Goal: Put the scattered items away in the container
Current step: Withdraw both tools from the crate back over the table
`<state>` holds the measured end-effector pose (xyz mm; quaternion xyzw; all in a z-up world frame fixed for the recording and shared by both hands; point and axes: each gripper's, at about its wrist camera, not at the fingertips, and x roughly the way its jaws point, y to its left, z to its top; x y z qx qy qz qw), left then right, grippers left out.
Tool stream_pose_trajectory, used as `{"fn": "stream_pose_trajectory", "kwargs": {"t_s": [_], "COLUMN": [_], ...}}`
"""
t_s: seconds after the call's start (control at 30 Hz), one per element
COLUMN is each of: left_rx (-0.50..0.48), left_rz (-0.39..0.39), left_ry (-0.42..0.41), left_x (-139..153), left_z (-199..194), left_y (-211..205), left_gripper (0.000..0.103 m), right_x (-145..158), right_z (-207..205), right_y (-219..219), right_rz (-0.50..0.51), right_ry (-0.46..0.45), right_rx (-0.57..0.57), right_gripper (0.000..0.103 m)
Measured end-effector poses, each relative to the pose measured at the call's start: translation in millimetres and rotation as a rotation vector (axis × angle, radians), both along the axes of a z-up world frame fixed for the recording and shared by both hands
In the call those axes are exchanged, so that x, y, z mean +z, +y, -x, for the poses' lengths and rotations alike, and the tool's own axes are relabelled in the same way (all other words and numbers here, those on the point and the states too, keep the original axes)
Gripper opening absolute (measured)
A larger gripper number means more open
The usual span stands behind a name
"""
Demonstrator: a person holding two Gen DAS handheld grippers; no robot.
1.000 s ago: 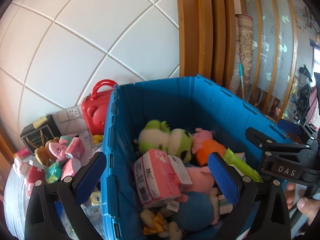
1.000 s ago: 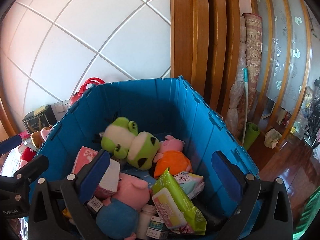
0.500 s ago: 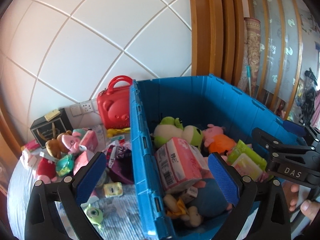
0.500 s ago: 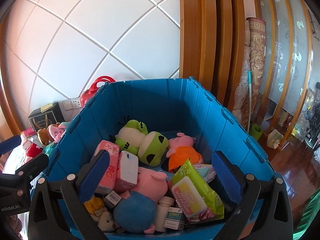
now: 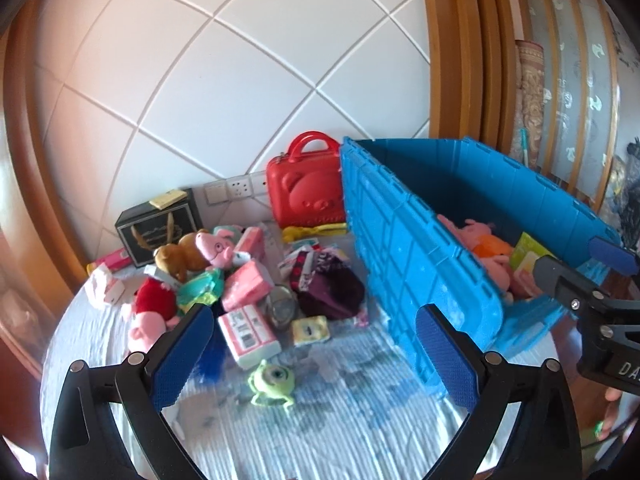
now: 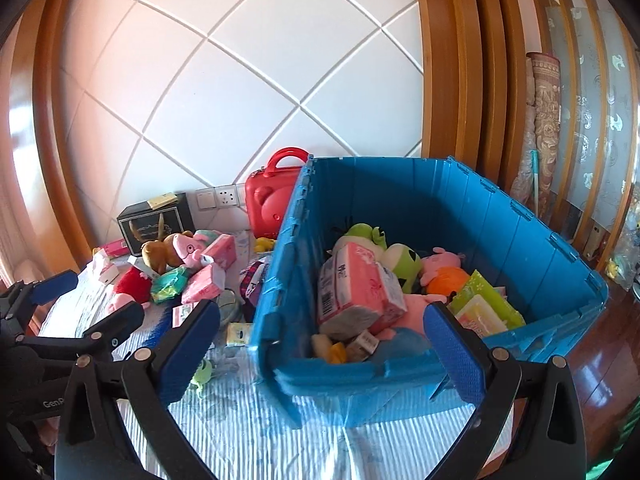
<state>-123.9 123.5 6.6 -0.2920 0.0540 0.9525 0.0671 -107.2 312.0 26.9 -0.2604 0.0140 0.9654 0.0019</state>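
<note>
Left gripper [image 5: 312, 356] spread wide, empty; green one-eyed toy [image 5: 273, 379] lies betw its fingers, just ahead (fuzzy, white limbs); blue crate [image 6: 420, 264] ahead of right gripper [image 6: 320, 354], also spread, empty.

The blue crate [image 5: 416, 264] wall hides most toys inside.

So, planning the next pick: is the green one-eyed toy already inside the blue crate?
No, the green one-eyed toy lies on the striped cloth outside the blue crate.
</note>
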Motion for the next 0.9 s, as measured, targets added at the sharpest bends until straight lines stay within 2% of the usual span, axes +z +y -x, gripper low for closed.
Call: {"fn": "stream_pose_trajectory", "kwargs": {"t_s": [0.23,0.5,0.7,0.9], "left_rx": [0.010,0.033,0.074,0.068], "left_rz": [-0.037,-0.070,-0.091,-0.079], "left_ry": [-0.027,-0.057,-0.051,-0.035], "left_x": [-16.8,-25.9,-25.4,-23.0], "left_z": [-42.9,-70.1,-84.9,-92.5], "left_y": [-67.1,-119.8,-141.5,-142.3], "left_gripper": [0.103,0.103,0.103,0.103], "right_x": [-13.8,-28.8,-26.4,-27.4], "right_z": [-37.4,-60.8,-71.2,-74.6], "right_y": [-51.7,-95.8,-115.5,-118.7], "right_rz": [-0.016,-0.011,-0.012,-0.004], "right_ry": [-0.024,-0.065,-0.050,-0.044], "right_rx": [-0.014,0.015,0.041,0.042], "right_gripper": [0.103,0.103,0.103,0.103]}}
